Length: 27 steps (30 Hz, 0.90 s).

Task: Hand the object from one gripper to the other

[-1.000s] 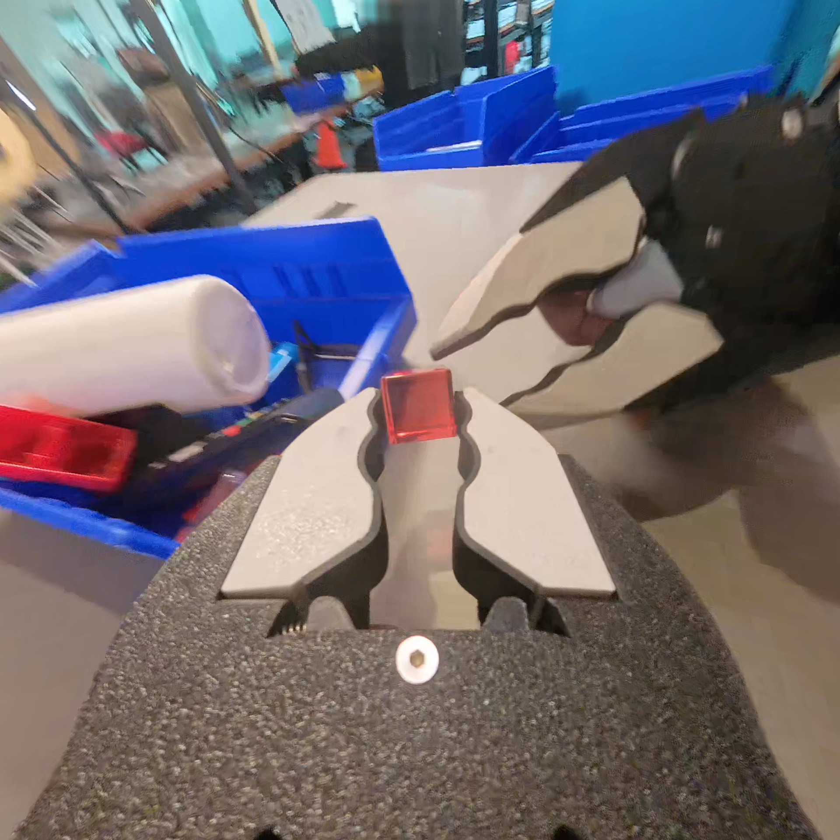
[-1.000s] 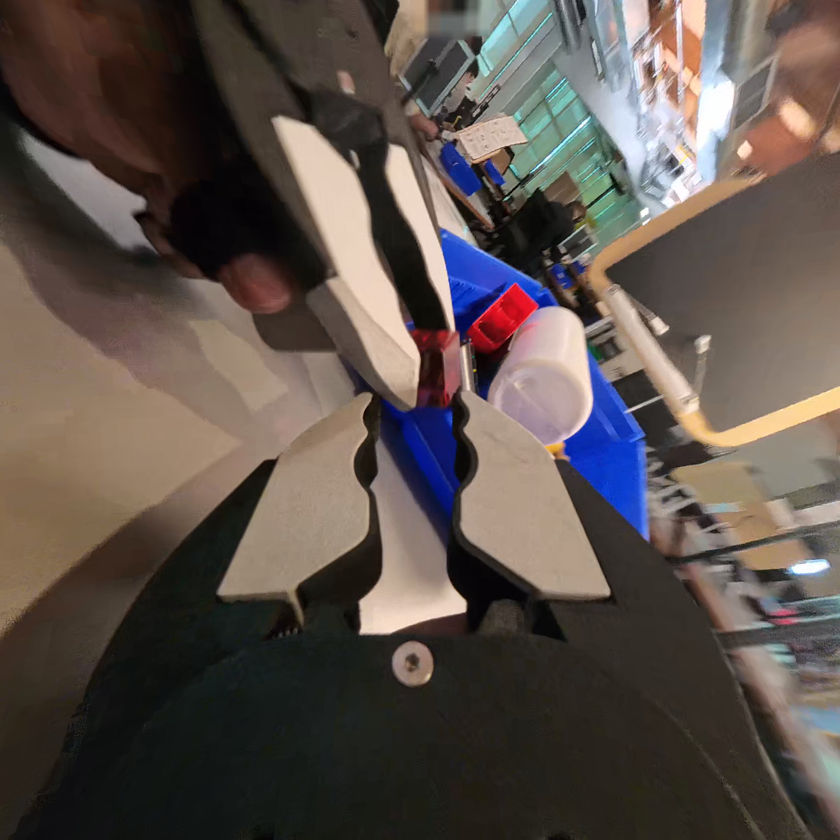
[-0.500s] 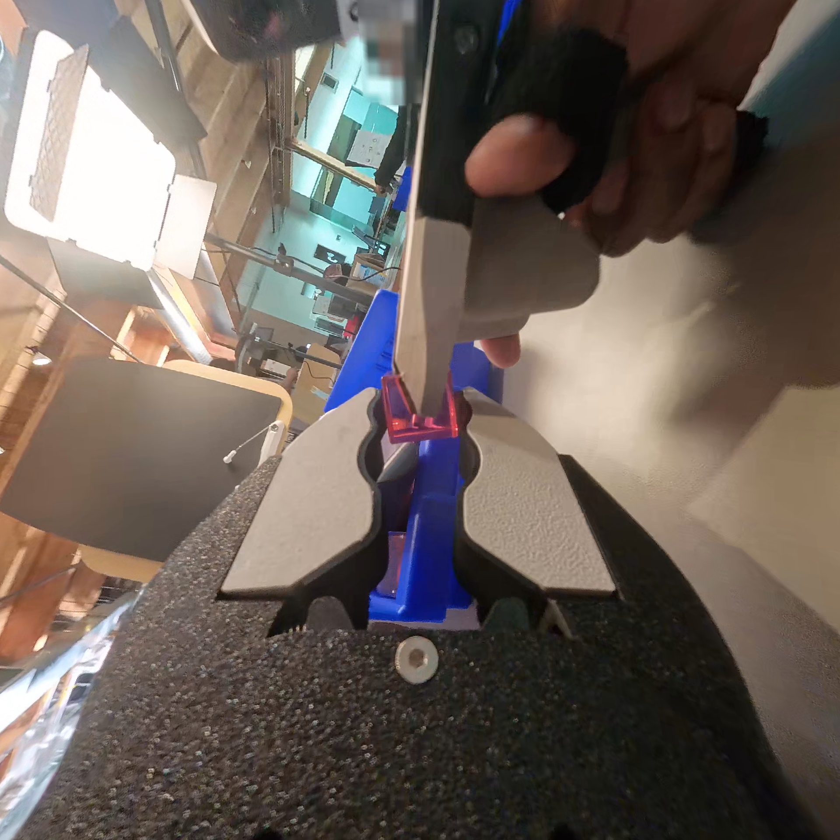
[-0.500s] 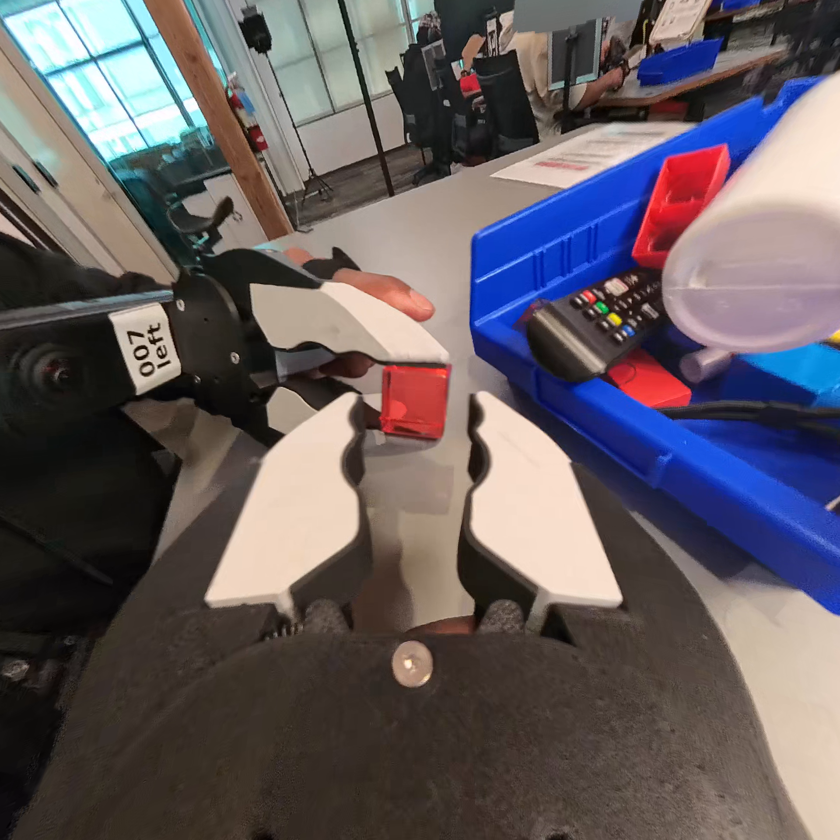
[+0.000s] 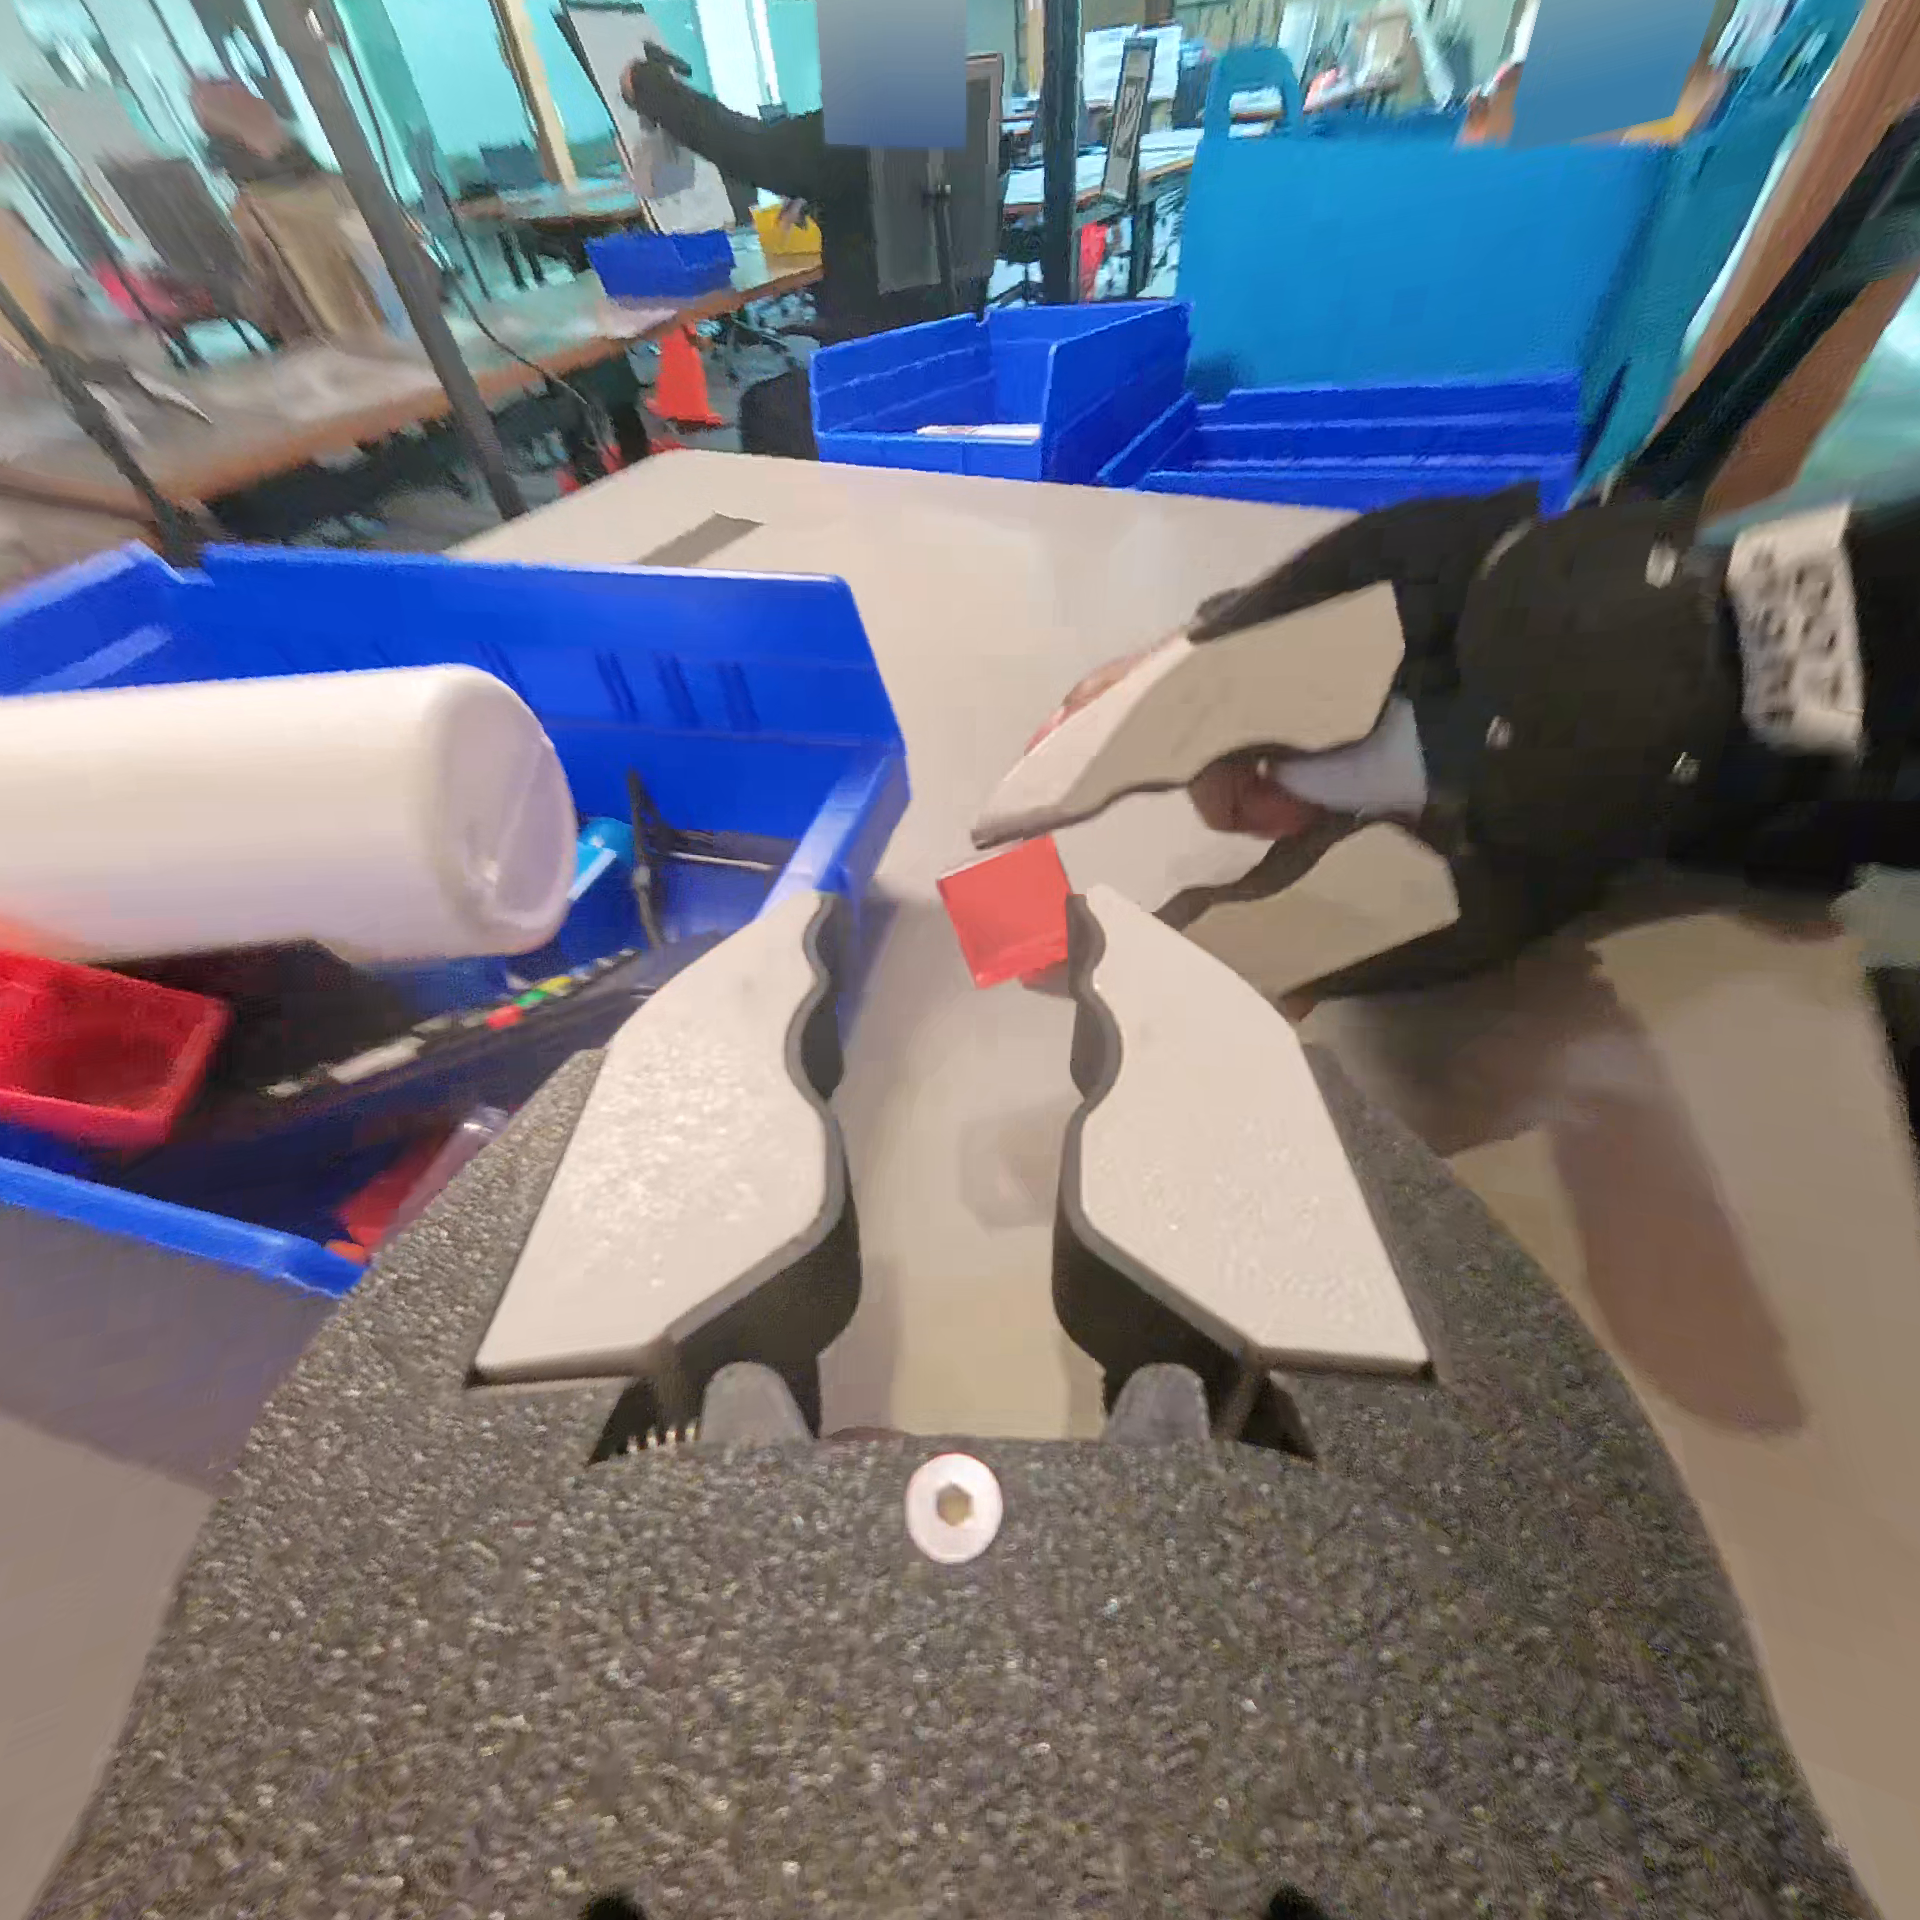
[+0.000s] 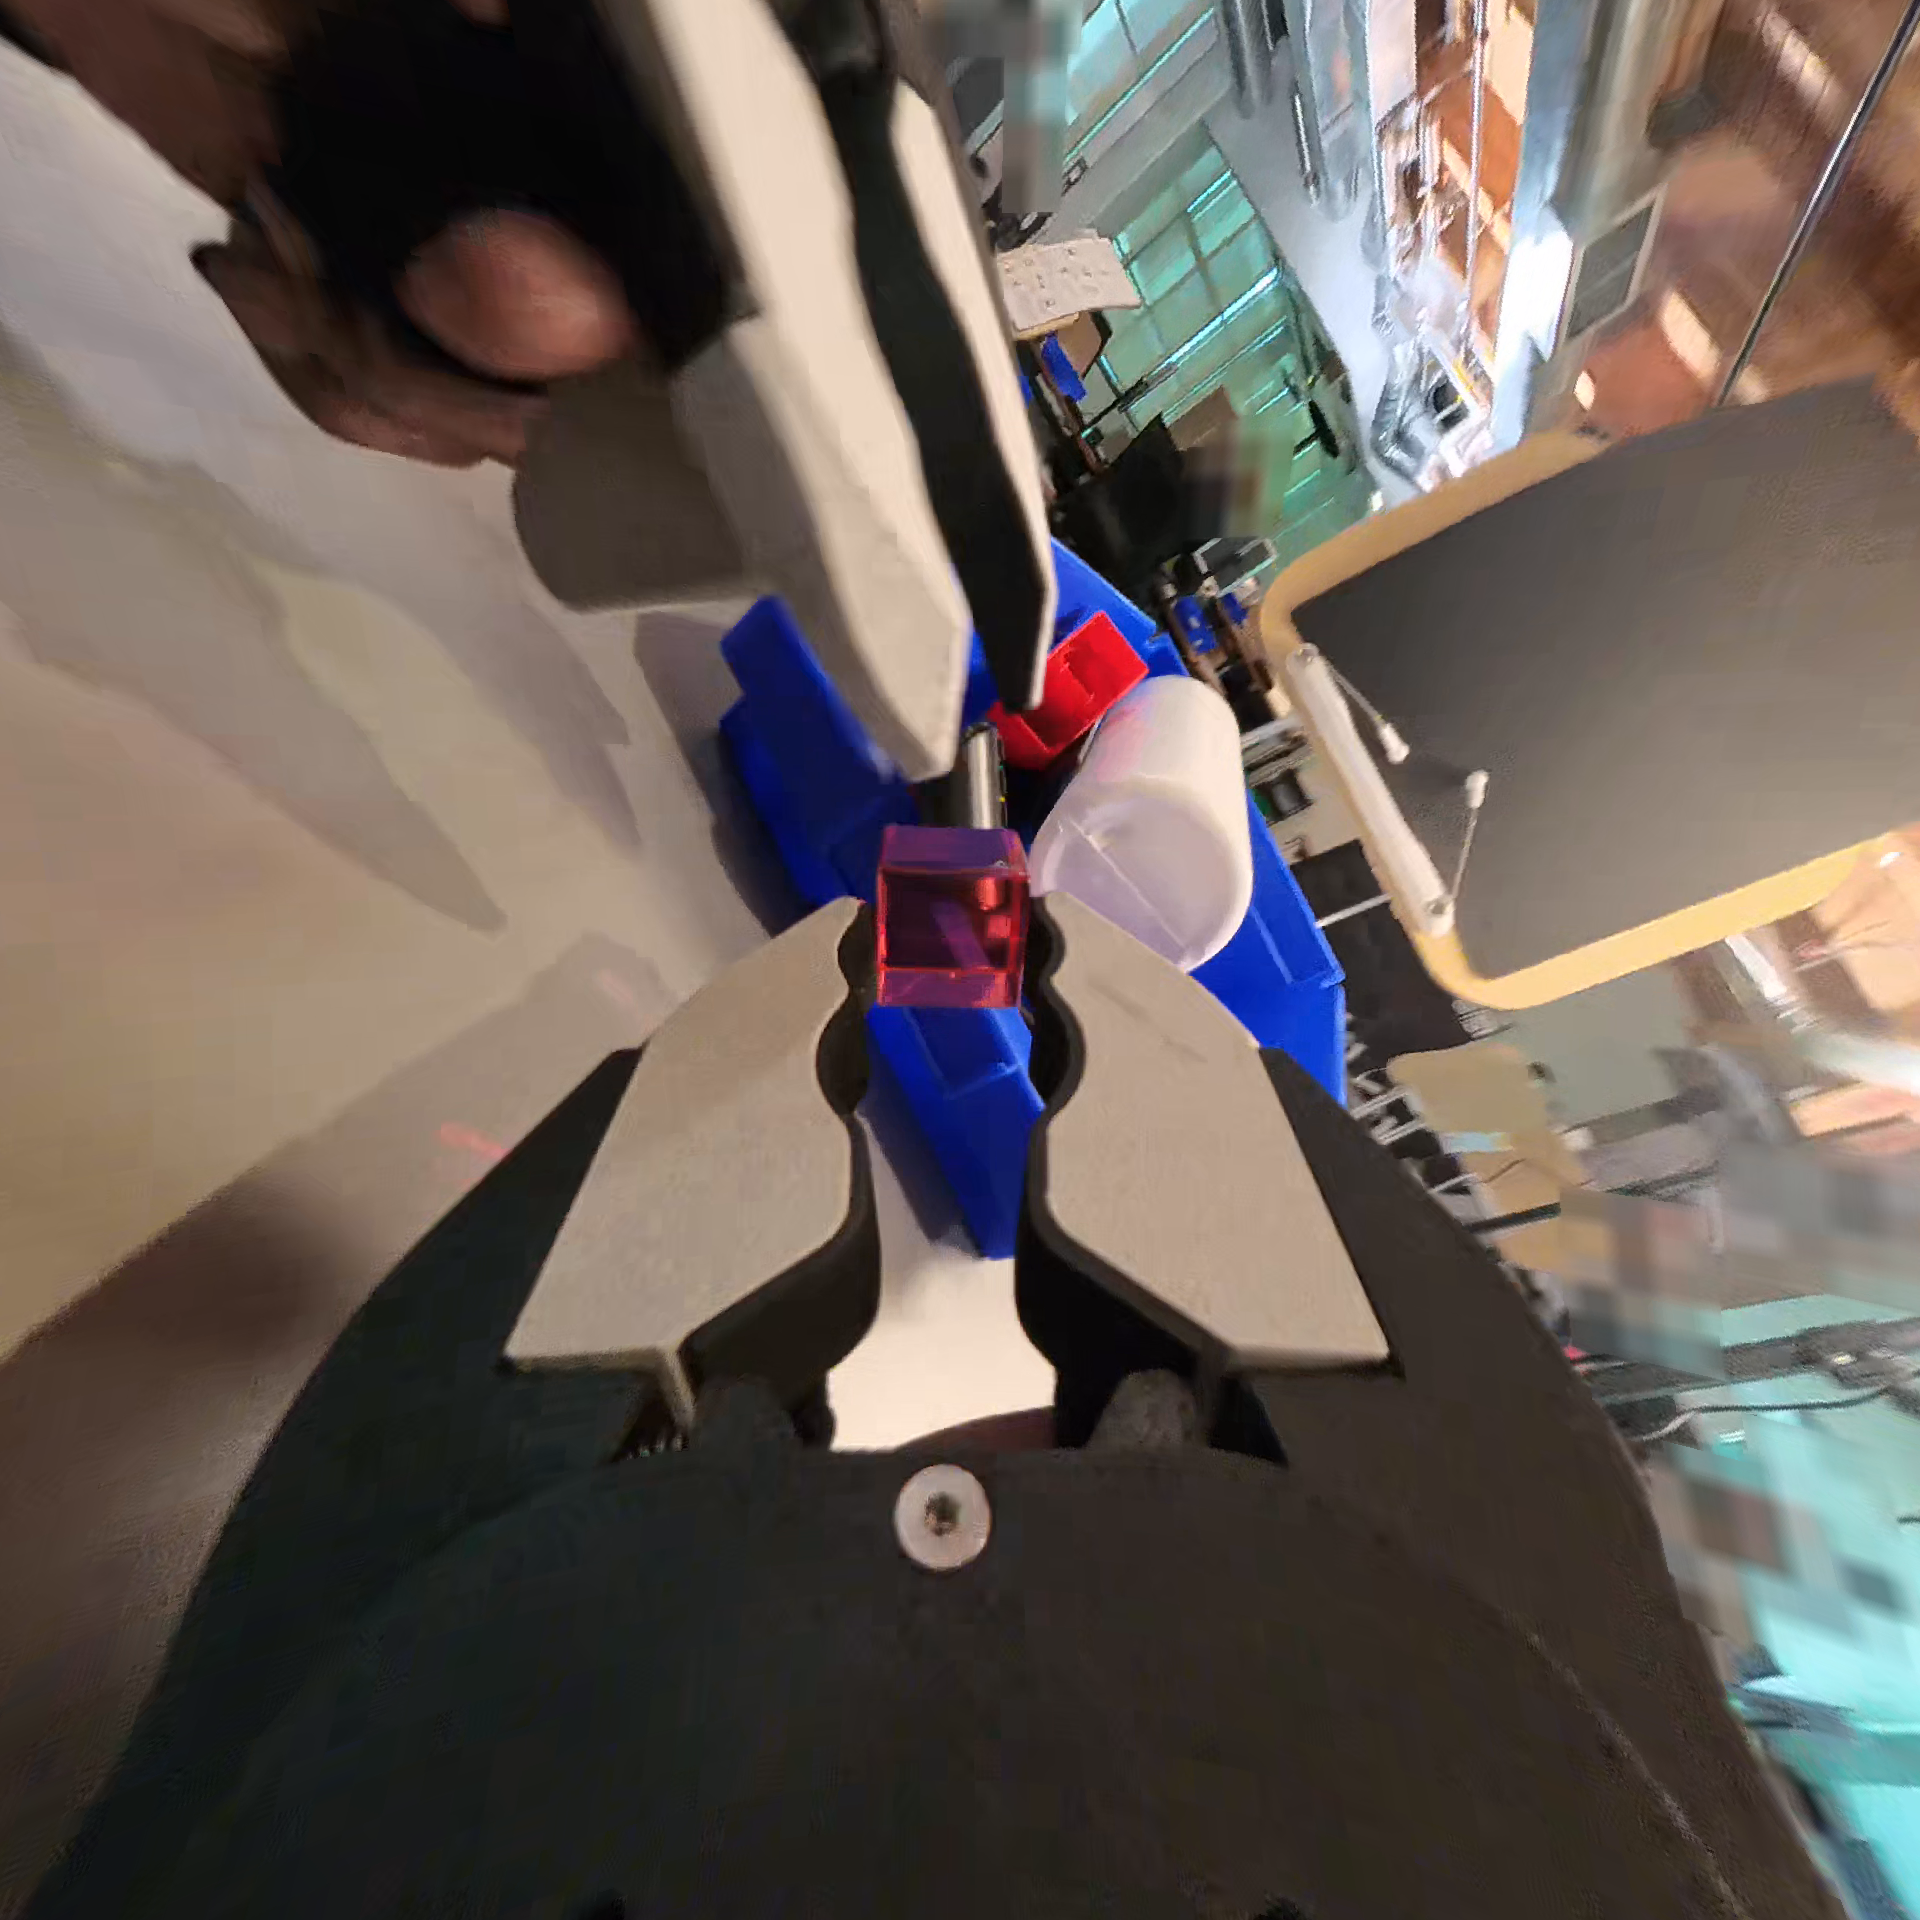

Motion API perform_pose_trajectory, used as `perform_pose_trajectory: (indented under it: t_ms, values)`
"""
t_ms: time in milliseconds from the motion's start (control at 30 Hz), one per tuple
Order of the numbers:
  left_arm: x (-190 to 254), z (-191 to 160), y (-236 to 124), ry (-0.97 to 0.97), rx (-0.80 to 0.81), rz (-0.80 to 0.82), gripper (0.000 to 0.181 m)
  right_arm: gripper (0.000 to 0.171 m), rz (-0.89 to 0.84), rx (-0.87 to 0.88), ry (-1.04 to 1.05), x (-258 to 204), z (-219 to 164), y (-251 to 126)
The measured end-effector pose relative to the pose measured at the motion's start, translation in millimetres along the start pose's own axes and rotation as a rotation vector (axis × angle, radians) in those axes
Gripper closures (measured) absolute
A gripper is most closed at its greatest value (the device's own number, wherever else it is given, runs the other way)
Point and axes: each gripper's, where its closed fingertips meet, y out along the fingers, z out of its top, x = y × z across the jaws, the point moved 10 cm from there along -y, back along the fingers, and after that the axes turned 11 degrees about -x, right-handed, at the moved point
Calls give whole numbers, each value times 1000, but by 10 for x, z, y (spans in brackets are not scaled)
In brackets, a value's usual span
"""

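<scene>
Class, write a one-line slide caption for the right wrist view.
Right gripper clamps a translucent red cube at its fingertips, the left gripper just beyond it.

We see bright indoor light, soft shadows on the table [image 5: 1039, 582], motion blur throughout and wide-angle bending at the edges.

Large blue plastic bin [image 5: 582, 634]: on the grey bench [image 5: 997, 582], left side in the left wrist view.
White plastic cylinder [image 5: 270, 810]: lying in that bin, above a black remote control [image 5: 436, 1049] and a small red plastic tray [image 5: 94, 1049].
Further blue bins [image 5: 997, 384]: at the bench's far edge.
Small red translucent cube [image 6: 951, 920]: above the bench, right of the bin, between the jaws of the right gripper [image 6: 951, 914]; left gripper [image 5: 945, 925] just beside it.
</scene>
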Motion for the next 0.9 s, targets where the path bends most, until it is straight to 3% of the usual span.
perform_pose_trajectory:
  t_ms: [167,233,300,400,533,667,800,900]
  values:
    - [74,-61,114,-137,-78,-122,135,145,-61,24,-114,-126,104,-21]
    - [107,-86,130,-96,-85,-90,149,145,-76,41,-150,-158,130,-37]
    - [130,-99,120,9,-82,-17,152,145,-67,53,-150,-164,131,-46]
    - [153,-94,82,235,-68,171,153,143,61,77,9,-79,86,-47]
    - [226,-132,62,635,-48,432,153,129,365,111,403,127,-31,-6]
    - [377,-218,133,925,-63,523,153,120,675,156,805,249,-123,72]
    - [471,-255,161,1009,-47,520,153,129,732,131,855,206,-98,107]
    - [438,-253,159,951,-48,477,153,143,605,111,735,179,-49,76]
